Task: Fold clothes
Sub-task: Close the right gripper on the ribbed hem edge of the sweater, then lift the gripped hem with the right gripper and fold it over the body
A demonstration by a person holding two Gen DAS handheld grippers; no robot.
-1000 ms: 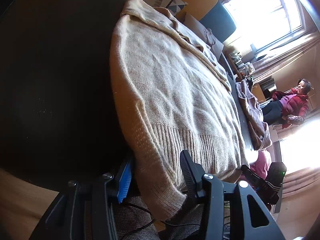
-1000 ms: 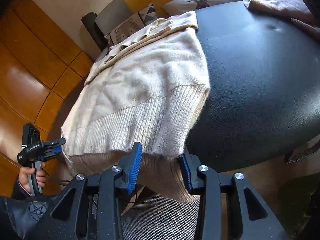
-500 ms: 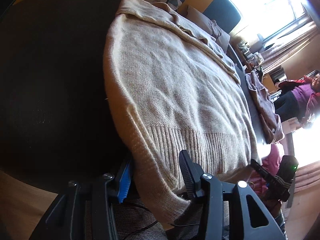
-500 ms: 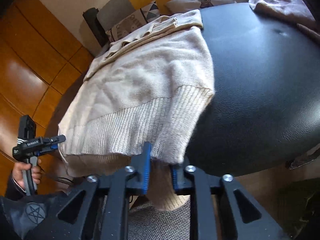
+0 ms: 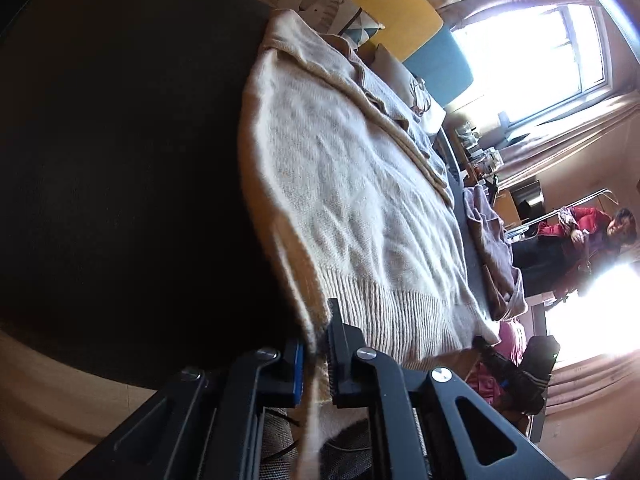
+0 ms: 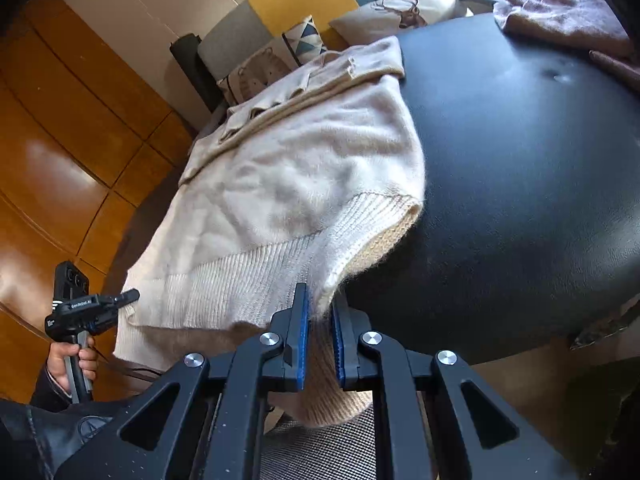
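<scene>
A cream knit sweater [image 5: 352, 200] lies flat on a round black table [image 5: 120, 160], its ribbed hem hanging over the near edge. My left gripper [image 5: 318, 336] is shut on the hem's left corner. In the right wrist view the same sweater [image 6: 288, 184] lies on the table [image 6: 520, 168], and my right gripper [image 6: 320, 312] is shut on the hem's right corner, which is lifted slightly. The left gripper also shows in the right wrist view [image 6: 120, 300], held in a hand at the sweater's far corner.
A mauve garment [image 6: 560, 12] lies bunched at the table's far side, also in the left wrist view [image 5: 492, 248]. Patterned cushions [image 6: 280, 60] on a sofa stand behind the table. A person in red [image 5: 584, 232] sits by the window. Wooden floor lies around.
Both grippers have closed on the sweater's hem corners; the right one shut first, then the left. The hem corners have risen slightly off the table edge.
</scene>
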